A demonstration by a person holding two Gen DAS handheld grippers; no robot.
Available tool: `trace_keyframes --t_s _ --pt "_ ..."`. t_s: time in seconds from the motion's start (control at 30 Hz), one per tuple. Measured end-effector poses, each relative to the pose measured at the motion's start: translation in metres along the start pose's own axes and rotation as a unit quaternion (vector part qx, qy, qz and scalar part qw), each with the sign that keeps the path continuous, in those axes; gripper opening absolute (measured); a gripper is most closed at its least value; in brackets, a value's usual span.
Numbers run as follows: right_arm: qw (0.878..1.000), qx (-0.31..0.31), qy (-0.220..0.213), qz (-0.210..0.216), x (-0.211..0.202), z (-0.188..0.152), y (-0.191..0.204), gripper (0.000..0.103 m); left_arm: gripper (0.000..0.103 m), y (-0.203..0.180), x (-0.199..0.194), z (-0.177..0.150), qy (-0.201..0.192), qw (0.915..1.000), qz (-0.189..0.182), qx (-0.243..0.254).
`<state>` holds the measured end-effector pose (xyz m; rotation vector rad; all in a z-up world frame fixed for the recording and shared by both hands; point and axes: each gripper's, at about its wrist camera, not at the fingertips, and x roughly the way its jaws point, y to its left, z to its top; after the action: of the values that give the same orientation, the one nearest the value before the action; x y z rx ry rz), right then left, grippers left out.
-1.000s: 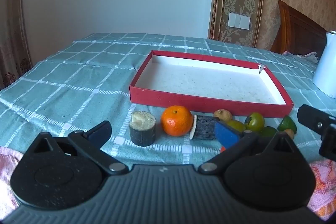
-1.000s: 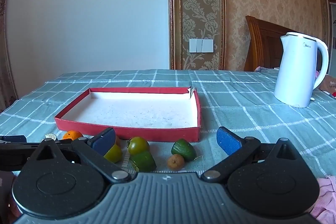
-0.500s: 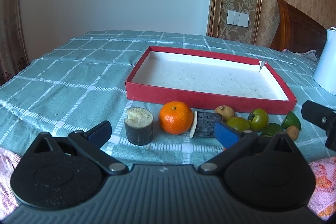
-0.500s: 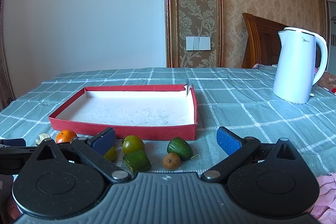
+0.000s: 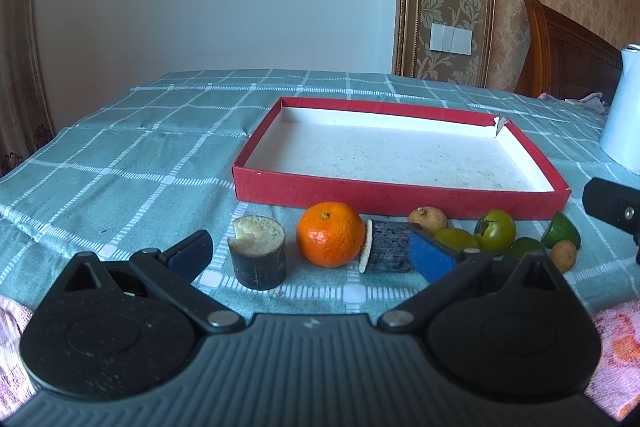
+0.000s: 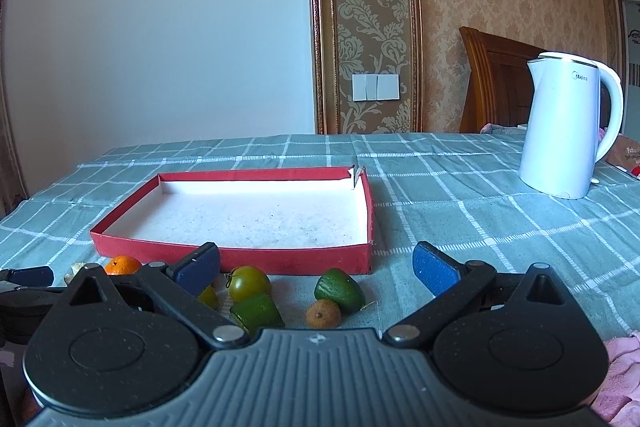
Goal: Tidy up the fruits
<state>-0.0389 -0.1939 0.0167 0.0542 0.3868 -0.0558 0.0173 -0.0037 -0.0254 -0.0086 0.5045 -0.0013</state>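
Note:
A red box with a white floor lies on the checked cloth with nothing in it. In front of it runs a row of fruit: an upright sugarcane piece, an orange, a lying sugarcane piece, a brown longan, a green tomato, green pieces and another longan. My left gripper stands open before the orange and the cane pieces. Open too, my right gripper faces the green fruits.
A white electric kettle stands at the back right on the table. Pink patterned cloth lies at the near edge. A wooden headboard and wall switches are behind the table.
Both grippers have tilted and drawn back slightly, so the box and fruits sit lower in each view. Neither has taken hold of anything; the fruits have not moved.

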Motion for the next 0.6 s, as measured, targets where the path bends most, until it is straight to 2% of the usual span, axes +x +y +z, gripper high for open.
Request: trace_keyframes --t_s 0.27,0.6 --pt "1.0 -0.002 -0.002 0.005 0.0019 -0.0009 -0.0016 0.103 0.103 0.0033 0.0036 -0.0038 0.004 1.0 0.005 -0.005" --pt "1.0 -0.014 0.0 0.007 0.0054 -0.0044 -0.0014 0.103 0.103 0.0057 0.0035 -0.0074 0.006 0.9999 -0.01 -0.005"
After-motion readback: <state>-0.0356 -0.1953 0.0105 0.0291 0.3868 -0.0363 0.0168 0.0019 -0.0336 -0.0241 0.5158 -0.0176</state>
